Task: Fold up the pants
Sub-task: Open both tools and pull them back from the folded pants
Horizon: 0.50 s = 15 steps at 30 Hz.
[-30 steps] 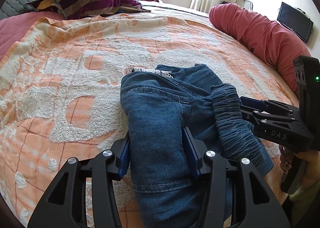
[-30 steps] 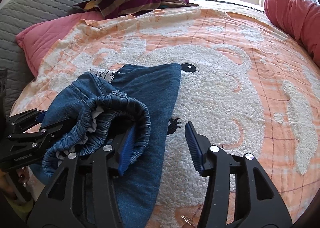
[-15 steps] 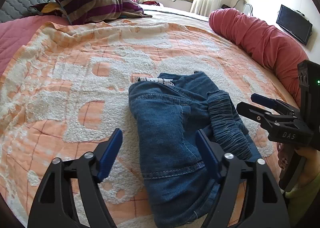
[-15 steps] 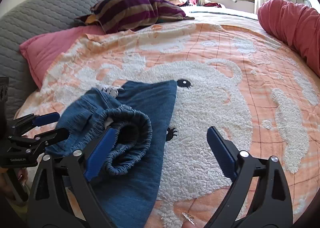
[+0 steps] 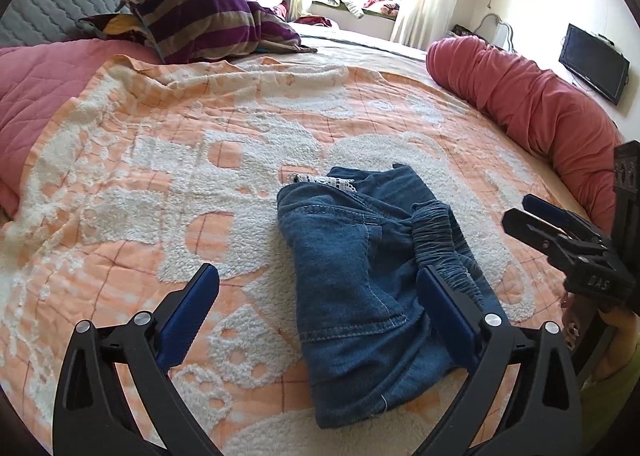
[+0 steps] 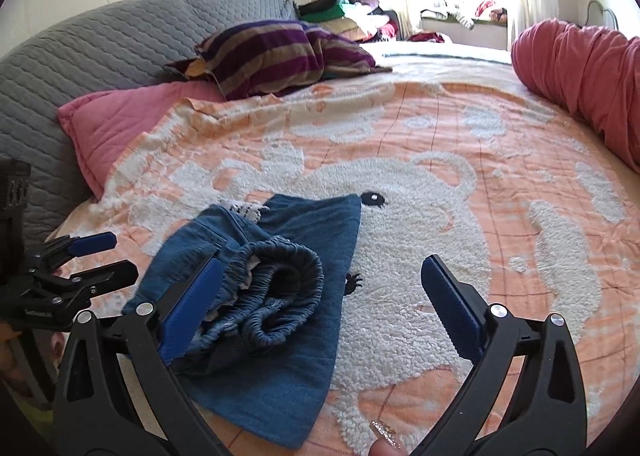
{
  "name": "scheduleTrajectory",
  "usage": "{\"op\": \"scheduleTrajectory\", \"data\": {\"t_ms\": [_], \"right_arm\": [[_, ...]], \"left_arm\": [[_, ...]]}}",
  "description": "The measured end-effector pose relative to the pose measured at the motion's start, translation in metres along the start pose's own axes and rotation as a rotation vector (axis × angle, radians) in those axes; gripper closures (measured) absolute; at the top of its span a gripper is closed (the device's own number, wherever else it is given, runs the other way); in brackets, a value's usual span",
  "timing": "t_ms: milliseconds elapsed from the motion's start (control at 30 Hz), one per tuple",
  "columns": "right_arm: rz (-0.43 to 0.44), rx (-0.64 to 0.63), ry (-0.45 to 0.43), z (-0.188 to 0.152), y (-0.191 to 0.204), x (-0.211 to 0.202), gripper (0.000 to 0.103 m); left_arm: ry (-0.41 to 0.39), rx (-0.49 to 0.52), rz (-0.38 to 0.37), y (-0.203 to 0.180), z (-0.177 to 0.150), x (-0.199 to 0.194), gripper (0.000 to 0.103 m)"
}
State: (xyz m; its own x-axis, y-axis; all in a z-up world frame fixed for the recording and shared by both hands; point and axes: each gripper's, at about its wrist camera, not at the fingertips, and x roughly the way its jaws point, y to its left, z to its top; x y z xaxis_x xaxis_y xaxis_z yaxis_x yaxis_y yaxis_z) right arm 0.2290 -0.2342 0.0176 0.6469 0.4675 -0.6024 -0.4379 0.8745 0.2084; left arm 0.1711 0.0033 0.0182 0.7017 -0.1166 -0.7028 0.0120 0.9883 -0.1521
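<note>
The pants (image 5: 372, 268) lie on the blanket (image 5: 160, 176) (pillows (image 5: 200, 20) behind, bolster (image 5: 532, 104) to the right).

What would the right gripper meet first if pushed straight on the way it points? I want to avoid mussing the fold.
Probably the orange-and-white fleece blanket, just right of the folded blue denim pants. The open right gripper has only its left finger over the pants, though depth is unclear.

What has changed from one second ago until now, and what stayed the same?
Both grippers let go of the jeans. The left gripper and the right gripper have just been opening and now stand wide, both pulled up and back from the cloth, pressing on nothing. The jeans stay folded on the orange blanket; pillows unchanged.
</note>
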Motion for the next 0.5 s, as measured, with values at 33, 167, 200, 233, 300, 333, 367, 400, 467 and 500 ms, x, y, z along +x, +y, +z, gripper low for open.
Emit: {"op": "scheduleTrajectory", "data": {"t_ms": [33, 167, 200, 233, 300, 333, 367, 400, 467, 500], "right_arm": [[-0.002, -0.003, -0.012, 0.0, 0.002, -0.006, 0.009], [-0.007, -0.021, -0.057, -0.001, 0.009, -0.03, 0.009], [-0.011, -0.025, -0.068, -0.003, 0.01, -0.036, 0.009], [-0.016, -0.027, -0.076, -0.005, 0.011, -0.042, 0.009], [-0.024, -0.032, -0.081, -0.011, 0.014, -0.053, 0.009], [-0.027, -0.036, -0.078, -0.014, 0.015, -0.056, 0.009], [-0.03, -0.042, -0.076, -0.017, 0.016, -0.061, 0.009], [-0.037, -0.05, -0.08, -0.021, 0.018, -0.067, 0.009], [-0.042, -0.058, -0.084, -0.028, 0.022, -0.077, 0.009], [-0.038, -0.06, -0.082, -0.031, 0.023, -0.081, 0.009]], "left_arm": [[-0.005, 0.0, 0.003, 0.0, 0.0, -0.003, 0.005], [-0.038, -0.001, 0.005, -0.005, -0.004, -0.02, 0.005], [-0.047, 0.001, 0.006, -0.007, -0.006, -0.025, 0.005], [-0.057, 0.005, 0.009, -0.009, -0.009, -0.031, 0.004], [-0.067, 0.01, 0.017, -0.012, -0.014, -0.04, 0.005], [-0.075, 0.01, 0.019, -0.013, -0.018, -0.046, 0.005], [-0.082, 0.009, 0.021, -0.014, -0.022, -0.051, 0.004], [-0.084, 0.007, 0.023, -0.014, -0.026, -0.055, 0.004], [-0.081, 0.005, 0.021, -0.014, -0.034, -0.061, 0.004], [-0.079, 0.003, 0.022, -0.014, -0.04, -0.064, 0.004]]}}
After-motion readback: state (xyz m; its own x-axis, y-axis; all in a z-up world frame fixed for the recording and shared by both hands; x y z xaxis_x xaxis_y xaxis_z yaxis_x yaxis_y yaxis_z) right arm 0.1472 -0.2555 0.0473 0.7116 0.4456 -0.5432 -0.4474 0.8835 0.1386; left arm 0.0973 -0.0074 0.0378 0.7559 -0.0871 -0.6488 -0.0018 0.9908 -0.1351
